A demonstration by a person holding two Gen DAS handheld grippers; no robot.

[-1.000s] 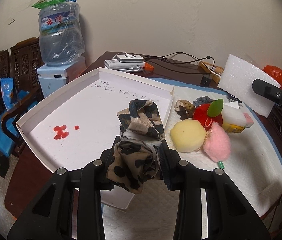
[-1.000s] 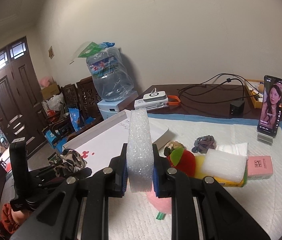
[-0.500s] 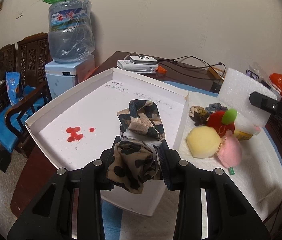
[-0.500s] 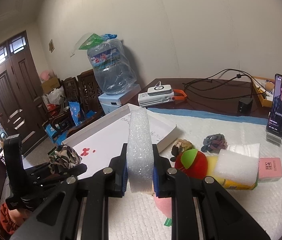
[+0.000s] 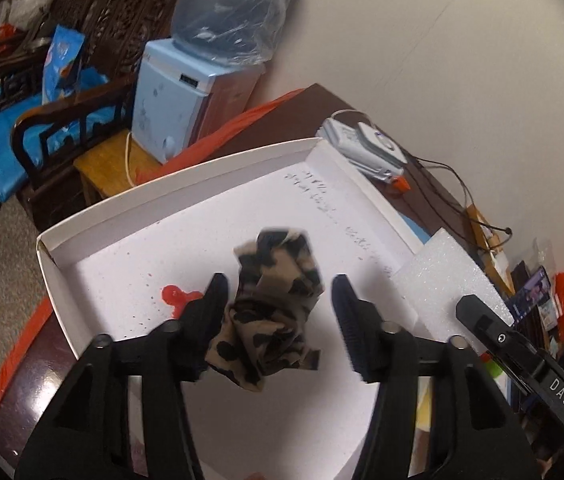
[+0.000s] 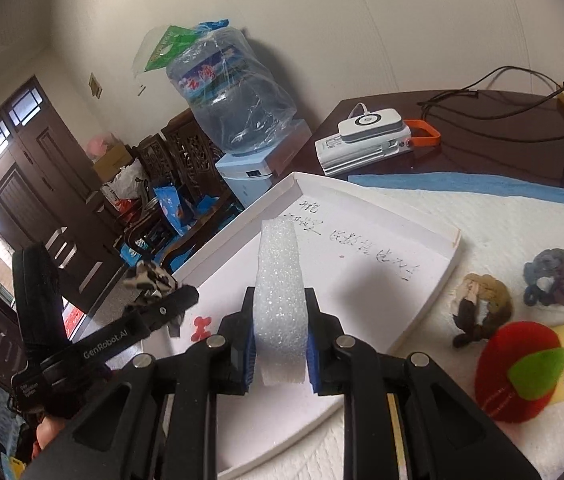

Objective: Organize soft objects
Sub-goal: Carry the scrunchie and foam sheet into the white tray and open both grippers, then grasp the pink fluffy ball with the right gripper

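Leopard-print cloth (image 5: 274,308) sits between the opening left tool (image 5: 280,308); right tool (image 6: 278,344) clamps white foam (image 6: 280,300)

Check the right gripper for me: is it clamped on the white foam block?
Yes, the right gripper has both pads pressed against the sides of the upright foam block, held over the white tray.

Tray (image 6: 447,258) on the worktop (image 6: 481,108); toys (image 6: 517,364) to its right, charger (image 6: 365,140) beyond, water dispenser (image 6: 242,176) at far left.
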